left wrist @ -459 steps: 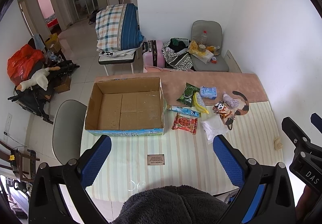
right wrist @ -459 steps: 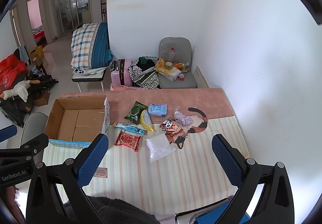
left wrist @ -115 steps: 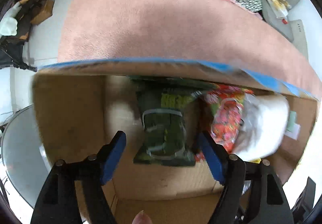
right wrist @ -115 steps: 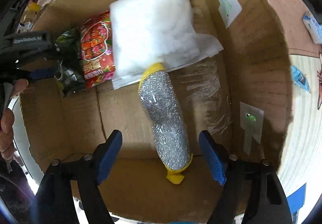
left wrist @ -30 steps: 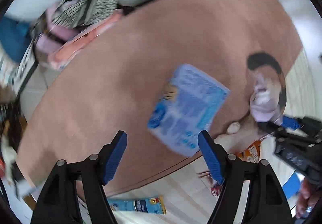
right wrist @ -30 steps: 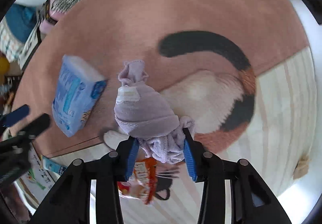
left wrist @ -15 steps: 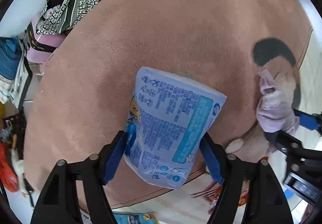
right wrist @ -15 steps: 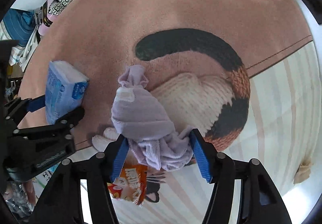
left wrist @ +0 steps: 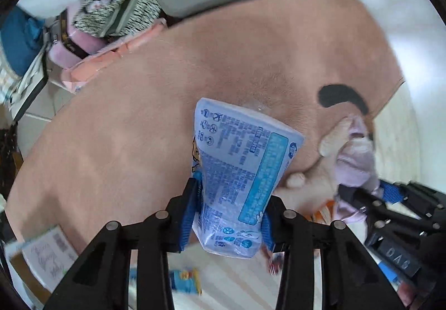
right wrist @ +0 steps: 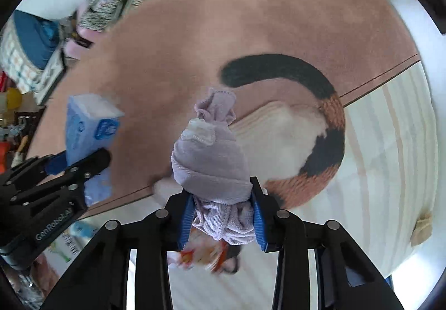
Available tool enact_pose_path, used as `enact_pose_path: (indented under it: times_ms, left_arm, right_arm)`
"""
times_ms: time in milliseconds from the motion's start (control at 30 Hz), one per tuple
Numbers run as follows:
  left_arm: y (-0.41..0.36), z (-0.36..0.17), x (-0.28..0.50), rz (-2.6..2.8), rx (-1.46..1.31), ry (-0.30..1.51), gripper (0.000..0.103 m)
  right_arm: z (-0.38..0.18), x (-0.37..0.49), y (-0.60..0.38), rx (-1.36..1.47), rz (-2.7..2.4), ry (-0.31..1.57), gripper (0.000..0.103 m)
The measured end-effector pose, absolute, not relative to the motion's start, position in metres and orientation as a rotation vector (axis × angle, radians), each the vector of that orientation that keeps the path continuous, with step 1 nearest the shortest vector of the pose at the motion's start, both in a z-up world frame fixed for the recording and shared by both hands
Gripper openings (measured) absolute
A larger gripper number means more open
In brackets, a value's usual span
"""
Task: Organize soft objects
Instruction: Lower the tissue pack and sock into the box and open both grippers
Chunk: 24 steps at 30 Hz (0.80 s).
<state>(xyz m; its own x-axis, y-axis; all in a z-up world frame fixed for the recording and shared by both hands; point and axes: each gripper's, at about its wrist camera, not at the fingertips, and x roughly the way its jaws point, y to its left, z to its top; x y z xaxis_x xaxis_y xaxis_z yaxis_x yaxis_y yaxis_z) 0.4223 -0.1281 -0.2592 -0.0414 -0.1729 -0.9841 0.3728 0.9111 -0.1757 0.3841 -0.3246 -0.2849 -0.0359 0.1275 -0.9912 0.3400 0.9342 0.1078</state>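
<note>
The left gripper (left wrist: 227,215) is clamped on a soft blue printed plastic pack of tissues (left wrist: 241,176), held above the pink plush blanket (left wrist: 145,120); beside it the right gripper (right wrist: 221,216) is clamped on a bunched lilac knitted cloth (right wrist: 211,162), lifted over the calico cat-shaped plush mat (right wrist: 301,143).

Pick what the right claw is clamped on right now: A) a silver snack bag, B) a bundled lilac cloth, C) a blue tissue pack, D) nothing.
B: the right claw pinches the bundled lilac cloth between its blue pads, while the left claw holds the blue tissue pack.
</note>
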Motion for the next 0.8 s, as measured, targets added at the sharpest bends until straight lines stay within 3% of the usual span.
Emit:
enact_pose_path:
  times_ms: [233,367,600,800]
  left_arm:
    - [-0.008,-0.170,0.359,-0.374,-0.060,1.422,0.037]
    - [0.084,-0.150,0.317,-0.283,-0.172,1.427,0.037]
    - [0.248,-0.160,0.254,-0.115,-0.307,1.493,0.037]
    - [0.346,-0.212,0.239,-0.012,-0.414,1.582,0.037]
  right_arm:
    - [-0.218,0.354,-0.221,0.349,-0.015,1.538,0.038]
    - [-0.188,0.313,-0.129,0.348,0.135,1.522,0.038]
    - [-0.162,0.254,0.038,0.313,0.363,1.533,0.038]
    - [-0.190,0.237,0.164,0.243,0.426,1.606,0.038]
